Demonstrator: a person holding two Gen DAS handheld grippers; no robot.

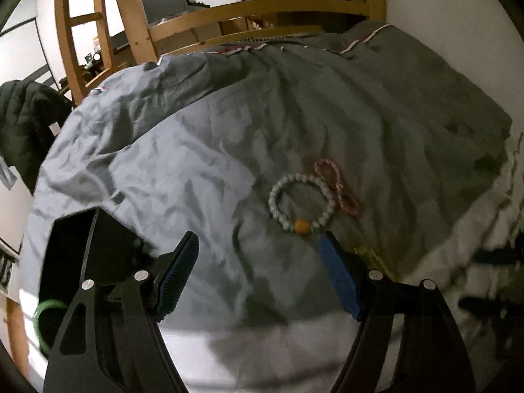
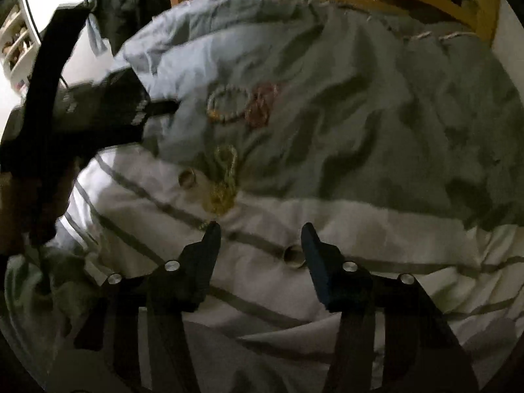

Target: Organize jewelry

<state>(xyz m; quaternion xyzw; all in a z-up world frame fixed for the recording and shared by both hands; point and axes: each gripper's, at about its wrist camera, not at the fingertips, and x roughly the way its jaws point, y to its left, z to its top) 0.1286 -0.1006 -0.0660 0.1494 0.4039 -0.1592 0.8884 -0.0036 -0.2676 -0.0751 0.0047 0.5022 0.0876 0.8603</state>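
Two views, both filled mostly by a rumpled grey duvet [image 1: 203, 150] spread over a bed, with a white striped sheet [image 2: 344, 229] showing along its near edge. Beyond the duvet, at its far end, a curved wooden bed frame [image 1: 262, 9]; off its left side, a dark puffer jacket [image 1: 29, 121] hanging. At the duvet's near left corner, an open black box [image 1: 82, 249] with a green bangle [image 1: 44, 308] in it. Just short of the duvet's middle folds, the left gripper [image 1: 260, 255], released, blue-padded jaws spread wide with nothing between them. Over the striped sheet, just off the duvet's near edge, the right gripper [image 2: 260, 229], likewise released and empty. On the duvet, right of its centre, a white beaded bracelet with one amber bead [image 1: 301, 203], lying flat just ahead of the left gripper's right finger. Touching that bracelet's far right side, a pink woven cord bracelet [image 1: 337, 183], also flat on the duvet. At the duvet's near edge, spilling onto the sheet, a tangled gold chain [image 2: 224, 180], just ahead of the right gripper's left finger. Beside the chain on the sheet, a small ring [image 2: 187, 177]; another small ring [image 2: 293, 256] against the right gripper's right finger, blurred.
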